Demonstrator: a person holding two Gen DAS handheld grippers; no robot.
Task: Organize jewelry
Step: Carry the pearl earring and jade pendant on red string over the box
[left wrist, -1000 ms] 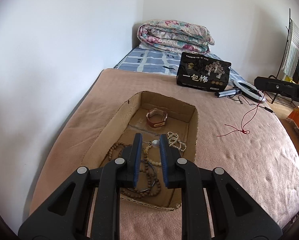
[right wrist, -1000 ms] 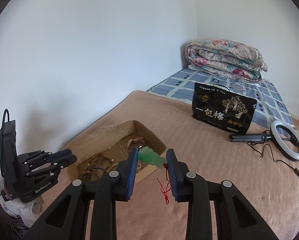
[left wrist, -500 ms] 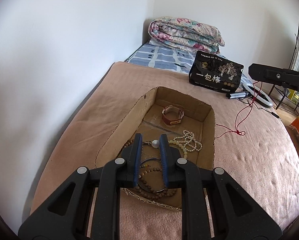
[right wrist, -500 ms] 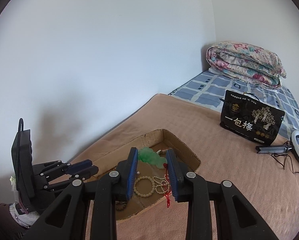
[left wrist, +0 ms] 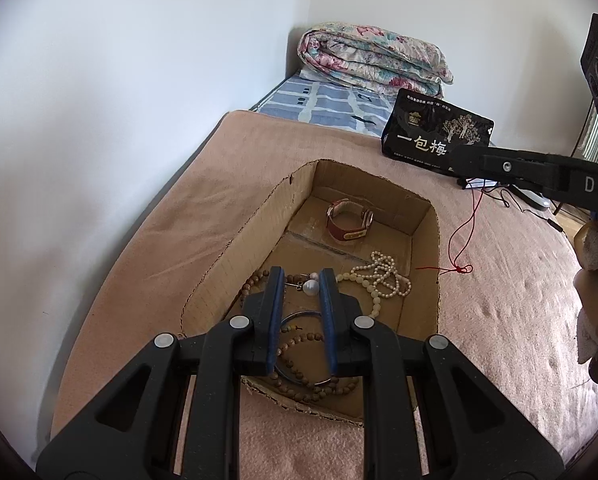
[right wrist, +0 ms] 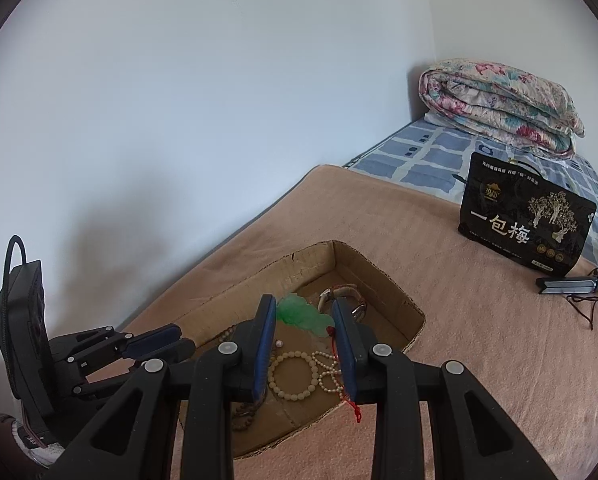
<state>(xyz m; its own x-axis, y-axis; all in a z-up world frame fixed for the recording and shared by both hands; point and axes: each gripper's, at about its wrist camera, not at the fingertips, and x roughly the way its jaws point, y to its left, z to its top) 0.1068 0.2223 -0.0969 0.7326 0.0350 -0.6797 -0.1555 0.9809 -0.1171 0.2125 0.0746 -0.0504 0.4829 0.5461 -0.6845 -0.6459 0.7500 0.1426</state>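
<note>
pink blanket covers the bed [left wrist: 499, 320]; on it sits the cardboard box [left wrist: 435, 240]. my left tool [left wrist: 302, 280] pinches a pearl earring [left wrist: 310, 287] over the box. my right tool [right wrist: 303, 312] clamps a green pendant [right wrist: 303, 314], bead bracelets [right wrist: 293, 376] at 6 o'clock below it.

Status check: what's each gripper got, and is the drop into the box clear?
Left gripper shut on pearl earring. Right gripper shut on green pendant, over cardboard box. Bead strands beneath; nothing blocking.

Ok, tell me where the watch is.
The watch lies at the far end of the cardboard box, beyond the pearl necklace, seen from the left wrist.
</note>
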